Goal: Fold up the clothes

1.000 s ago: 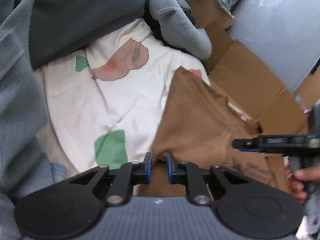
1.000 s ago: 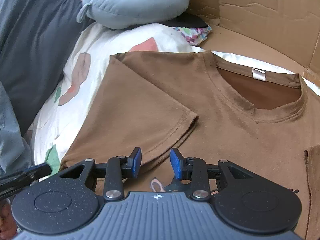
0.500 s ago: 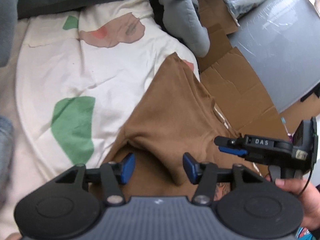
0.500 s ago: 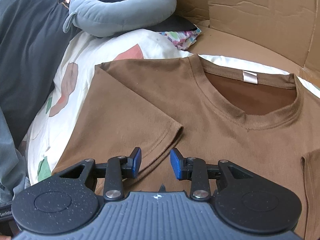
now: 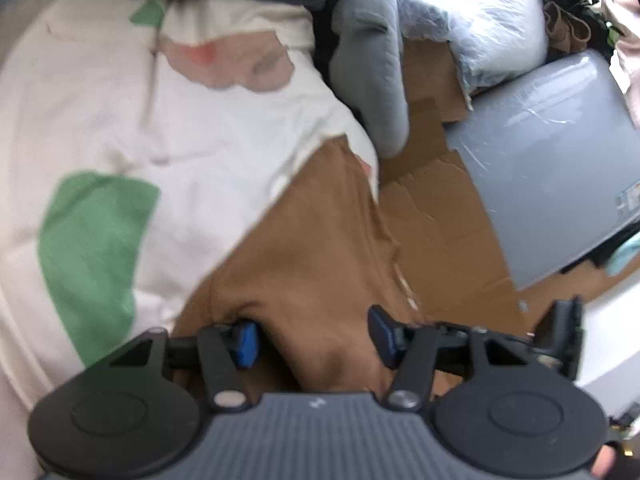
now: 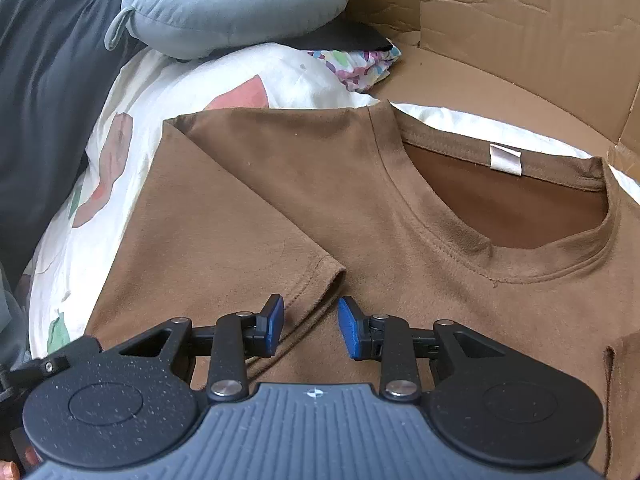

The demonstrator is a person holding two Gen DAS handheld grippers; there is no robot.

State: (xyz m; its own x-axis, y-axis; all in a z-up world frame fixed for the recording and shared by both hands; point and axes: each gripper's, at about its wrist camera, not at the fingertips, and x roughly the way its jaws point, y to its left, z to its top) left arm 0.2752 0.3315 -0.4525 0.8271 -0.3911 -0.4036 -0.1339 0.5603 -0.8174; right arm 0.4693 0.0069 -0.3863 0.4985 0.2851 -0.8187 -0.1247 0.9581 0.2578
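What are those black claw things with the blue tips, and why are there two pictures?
Each picture comes from a small camera on a handheld gripper; a person holds one in each hand. One picture looks along the left gripper, the other along the right gripper. The blue parts are the pads that pinch. A brown T-shirt lies on a white patterned quilt, one sleeve folded in. A grey neck pillow and cardboard lie behind. Both grippers are open. Shirt cloth bunches between the left one's pads, unpinched; the right holds nothing.
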